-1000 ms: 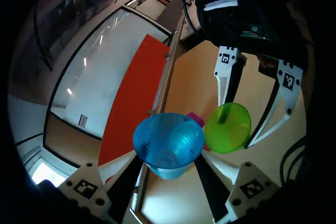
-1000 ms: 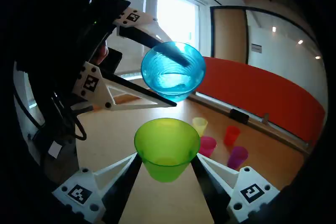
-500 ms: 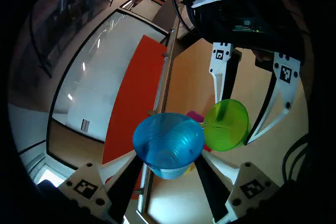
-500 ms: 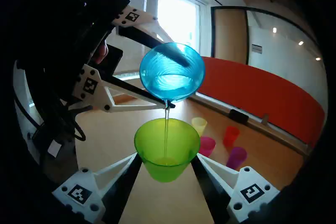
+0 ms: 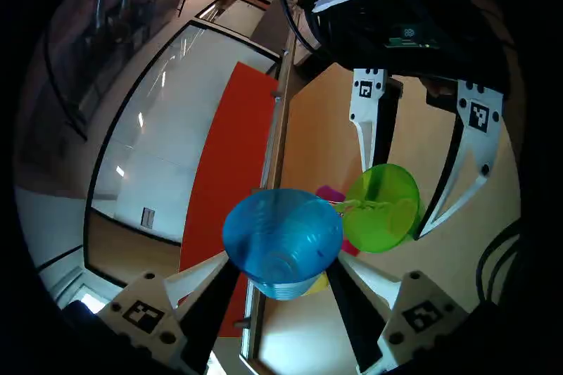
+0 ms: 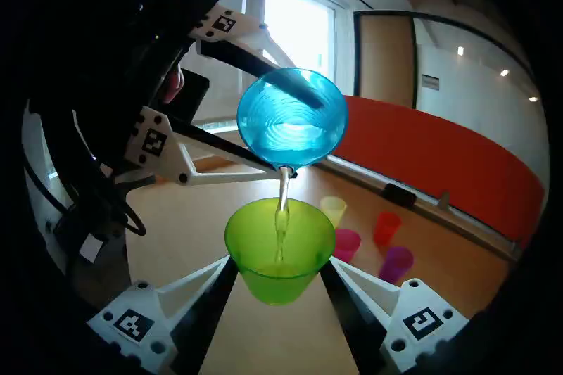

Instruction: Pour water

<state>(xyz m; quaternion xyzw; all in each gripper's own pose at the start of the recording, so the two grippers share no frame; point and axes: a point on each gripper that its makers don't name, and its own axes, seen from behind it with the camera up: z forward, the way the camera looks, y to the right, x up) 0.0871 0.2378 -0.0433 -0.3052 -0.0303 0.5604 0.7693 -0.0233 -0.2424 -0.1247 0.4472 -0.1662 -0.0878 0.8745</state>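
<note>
As the blue cup (image 6: 292,118) tips further than it did a second ago, the water (image 6: 283,213) goes from nothing, to a thin thread, to a thicker, wavering stream.

- Left hand-held gripper (image 5: 281,257): both fingers pressed on the blue cup's lower wall, holding it in the air, mouth tilted down toward the other cup.
- Right hand-held gripper (image 6: 279,262): both fingers clamped on the green cup (image 6: 279,248), upright, mouth level, directly under the blue cup's lip. It has not shifted.
- The stream leaves the lowest point of the blue rim and lands near the middle of the green cup. No splash or drip on the desk (image 6: 281,340) that I can make out.
- A shallow pool sits at the green cup's bottom, a little deeper than half a second ago; plenty of room above it.
- Four spare cups (image 6: 348,243) stand on the desk beyond, well apart from the pour.

Judgement: pour well underway, flow rising. How much remains in the blue cup is hard to tell. The risk is a faster flow overshooting the far rim if the tilt grows quickly; keeping the lip centred matters.
</note>
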